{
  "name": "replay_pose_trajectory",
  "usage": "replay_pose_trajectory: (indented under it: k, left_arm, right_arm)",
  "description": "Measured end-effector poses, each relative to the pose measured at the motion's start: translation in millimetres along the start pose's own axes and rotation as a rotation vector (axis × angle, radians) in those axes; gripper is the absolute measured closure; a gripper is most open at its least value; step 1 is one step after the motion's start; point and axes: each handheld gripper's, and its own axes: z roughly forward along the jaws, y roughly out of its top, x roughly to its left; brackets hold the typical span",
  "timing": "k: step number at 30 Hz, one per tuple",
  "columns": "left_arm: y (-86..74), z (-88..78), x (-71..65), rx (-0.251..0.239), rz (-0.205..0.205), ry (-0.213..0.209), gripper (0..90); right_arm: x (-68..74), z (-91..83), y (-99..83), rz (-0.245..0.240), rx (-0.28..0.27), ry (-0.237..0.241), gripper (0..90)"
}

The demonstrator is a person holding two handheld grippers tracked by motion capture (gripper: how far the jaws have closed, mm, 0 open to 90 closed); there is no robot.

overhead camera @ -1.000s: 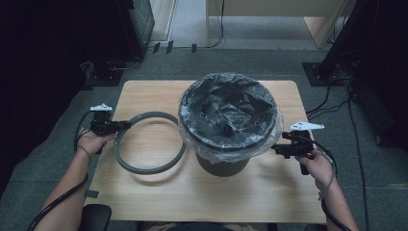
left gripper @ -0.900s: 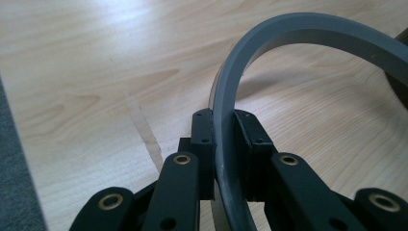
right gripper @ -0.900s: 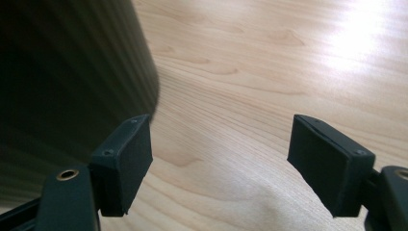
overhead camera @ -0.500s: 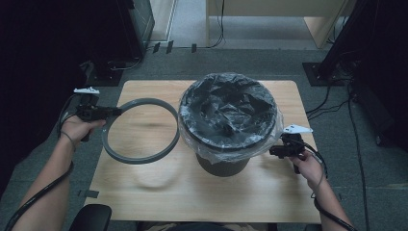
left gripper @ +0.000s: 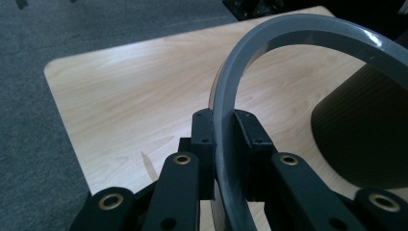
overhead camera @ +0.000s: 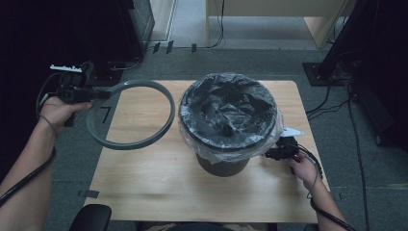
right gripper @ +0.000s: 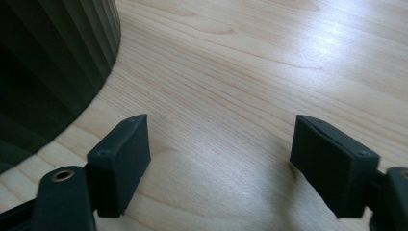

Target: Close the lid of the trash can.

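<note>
From the high view, the left gripper sits at about nine o'clock of the wooden table, off its left edge, pinching the rim of a grey ring. The ring hangs tilted over the table's left part, its far side just beside the bin but apart from it. The bin stands near the table's middle, lined with a black bag under a clear plastic film that spills over the rim. The right gripper rests at roughly four o'clock of the bin, low by its base; its tips are dark and small here, so contact with the bin is hard to judge.

In the left gripper view, both pads press on the ring, which arcs up and away toward two o'clock, the bin's dark wall beyond.

In the right gripper view, the jaws stand spread wide with bare table between them, the ribbed bin wall at ten o'clock.
</note>
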Motion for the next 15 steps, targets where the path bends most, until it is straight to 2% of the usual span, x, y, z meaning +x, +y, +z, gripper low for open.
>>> replay_pose_trajectory:
  k: [2,6,12,15]
  left_arm:
    - [9.1,-7.0,-5.2,-0.021,0.004,-0.015,79.7]
    - [30.6,-15.8,-19.5,-0.044,0.011,-0.06,79.7]
    - [64.4,-16.2,-47.6,-0.03,0.071,-0.075,79.7]
    - [80.4,-10.9,-62.9,-0.025,0.093,-0.102,79.7]
  right_arm:
    - [-0.1,0.9,-1.0,0.026,-0.003,0.014,20.6]
    - [-1.1,1.2,-1.4,0.021,-0.007,0.015,19.6]
    - [-0.8,1.6,-1.3,0.02,-0.001,0.028,16.7]
    - [-0.5,2.0,-1.2,0.015,0.001,0.029,15.7]
